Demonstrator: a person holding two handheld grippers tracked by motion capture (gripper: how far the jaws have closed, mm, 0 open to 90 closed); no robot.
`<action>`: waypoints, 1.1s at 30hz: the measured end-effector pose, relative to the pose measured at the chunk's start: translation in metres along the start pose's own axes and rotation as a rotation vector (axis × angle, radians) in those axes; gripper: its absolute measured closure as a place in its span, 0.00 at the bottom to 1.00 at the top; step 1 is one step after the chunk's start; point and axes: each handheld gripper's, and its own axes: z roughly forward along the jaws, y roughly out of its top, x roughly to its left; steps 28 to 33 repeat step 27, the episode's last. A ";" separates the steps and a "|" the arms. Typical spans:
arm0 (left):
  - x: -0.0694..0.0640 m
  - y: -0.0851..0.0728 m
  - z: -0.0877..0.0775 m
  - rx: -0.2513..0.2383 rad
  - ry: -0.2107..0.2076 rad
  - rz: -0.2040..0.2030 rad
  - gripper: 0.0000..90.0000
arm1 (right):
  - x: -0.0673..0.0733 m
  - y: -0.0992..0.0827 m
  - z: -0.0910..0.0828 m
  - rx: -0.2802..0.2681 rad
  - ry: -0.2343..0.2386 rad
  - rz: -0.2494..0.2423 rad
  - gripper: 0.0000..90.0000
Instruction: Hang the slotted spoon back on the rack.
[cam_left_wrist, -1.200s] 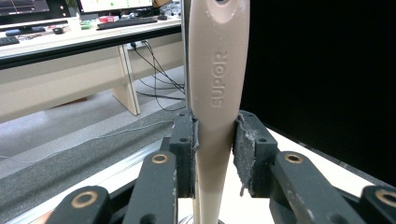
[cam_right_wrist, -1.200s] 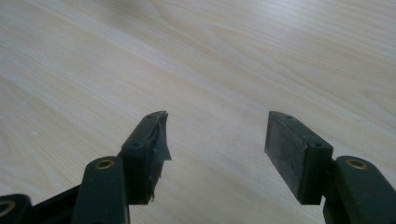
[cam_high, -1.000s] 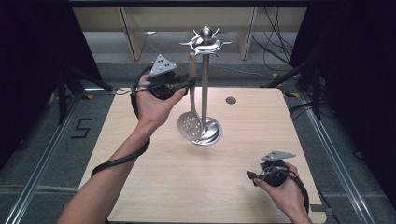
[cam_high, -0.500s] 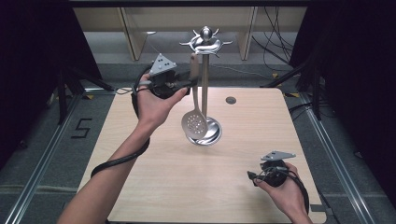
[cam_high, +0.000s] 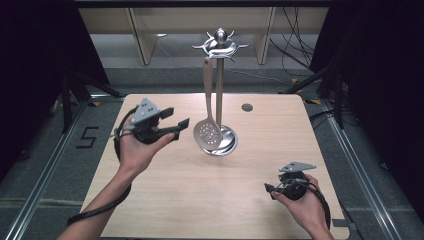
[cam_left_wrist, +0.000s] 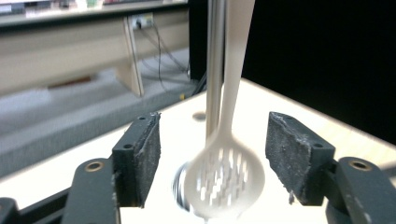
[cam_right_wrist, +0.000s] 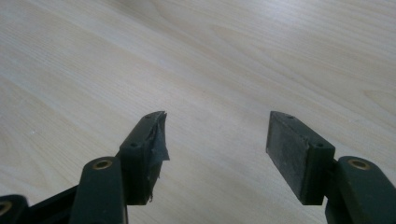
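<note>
Slotted spoon (cam_high: 207, 134) hangs by its handle from a hook at the top of the metal utensil stand (cam_high: 219, 46), bowl dangling just above the stand's round base at worktop (cam_high: 165, 200) centre. Left hand-held gripper (cam_high: 176, 126) sits just left of the spoon bowl, jaws spread wide, gripping nothing; in the left gripper view the blurred spoon (cam_left_wrist: 224, 179) lies between the open pads (cam_left_wrist: 148, 154) but apart from both. Right hand-held gripper (cam_high: 269, 188) rests low near the worktop's front right, well apart from the stand, jaws released and empty. Judgement: hanging looks done, spoon freed onto its hook; left to do is only pulling the left hand-held gripper clear
</note>
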 end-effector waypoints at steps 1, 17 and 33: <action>0.002 -0.013 -0.003 0.016 0.004 -0.010 0.38 | 0.000 0.000 0.000 0.003 0.000 0.002 0.43; 0.015 -0.132 -0.050 0.254 0.031 -0.094 0.41 | 0.000 -0.001 0.003 -0.001 0.005 -0.001 0.41; 0.028 -0.134 -0.067 0.210 0.075 -0.099 0.42 | -0.004 -0.001 0.003 -0.025 0.007 -0.003 0.43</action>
